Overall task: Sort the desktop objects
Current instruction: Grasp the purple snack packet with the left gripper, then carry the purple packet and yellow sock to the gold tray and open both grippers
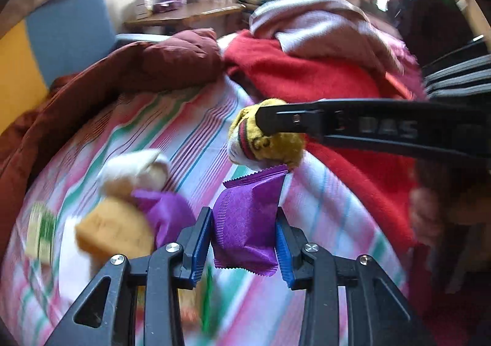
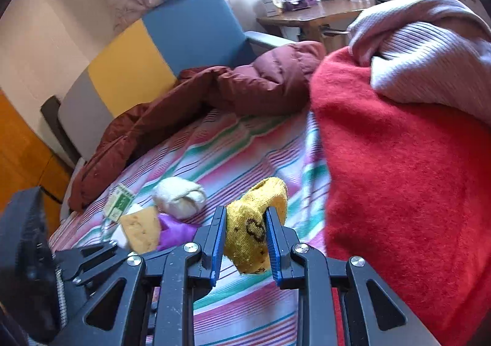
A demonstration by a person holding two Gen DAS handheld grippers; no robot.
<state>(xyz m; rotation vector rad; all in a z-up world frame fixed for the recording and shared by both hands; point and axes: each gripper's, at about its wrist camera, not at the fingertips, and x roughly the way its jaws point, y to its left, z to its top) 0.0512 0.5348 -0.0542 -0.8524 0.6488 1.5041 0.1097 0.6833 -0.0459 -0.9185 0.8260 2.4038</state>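
- Bed (image 2: 233, 149): covered by a striped sheet in pink, green, white and blue bands.
- Maroon padded jacket (image 2: 190, 100): lies crumpled along the far edge of the bed, against the headboard side.
- Red blanket (image 2: 399, 180): heaped on the right side of the bed; a pale pink knitted garment (image 2: 429, 54) rests on top of it.
- White rolled socks (image 2: 179, 197): on the sheet, near the middle.
- Yellow sponge (image 2: 141, 231): just beside the socks, touching a purple wrapper (image 2: 175, 231).
- Small green-and-white carton (image 2: 119, 201): on the sheet, left of the sponge.
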